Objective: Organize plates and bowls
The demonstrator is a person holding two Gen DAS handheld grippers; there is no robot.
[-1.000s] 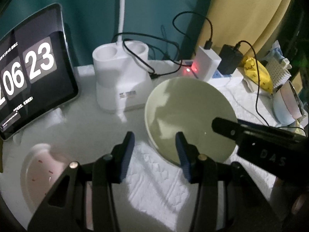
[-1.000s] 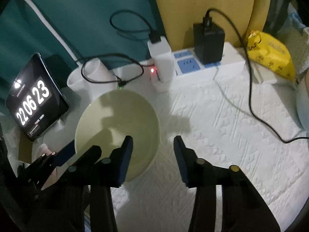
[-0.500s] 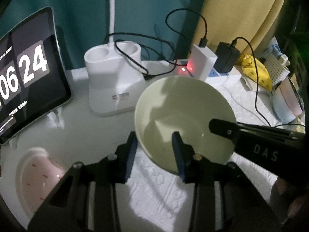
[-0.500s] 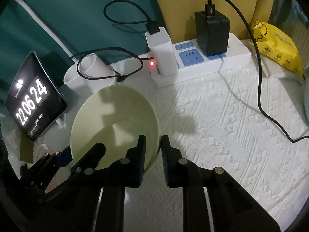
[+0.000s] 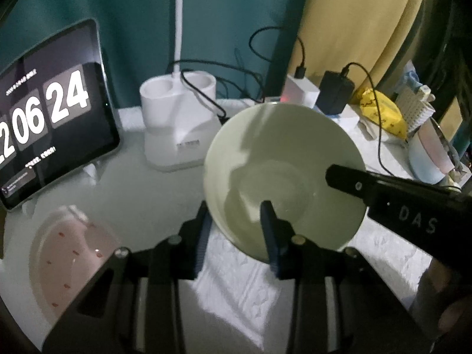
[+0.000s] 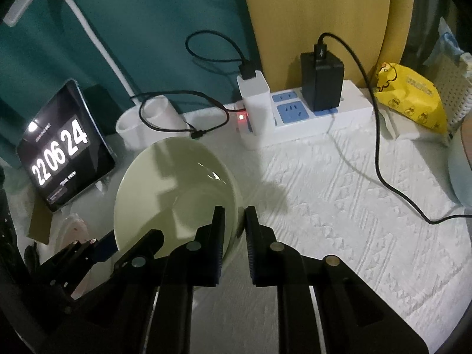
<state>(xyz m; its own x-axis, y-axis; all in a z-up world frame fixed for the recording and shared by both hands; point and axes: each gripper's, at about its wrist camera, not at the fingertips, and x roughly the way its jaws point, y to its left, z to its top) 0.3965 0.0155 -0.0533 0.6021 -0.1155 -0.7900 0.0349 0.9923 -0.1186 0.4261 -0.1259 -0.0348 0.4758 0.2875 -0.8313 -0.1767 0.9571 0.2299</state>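
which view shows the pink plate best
The left wrist view. There the pink plate lies lower left on the table with most of its face and red specks visible, cut only by the left gripper. The right wrist view shows just a sliver behind the green bowl.
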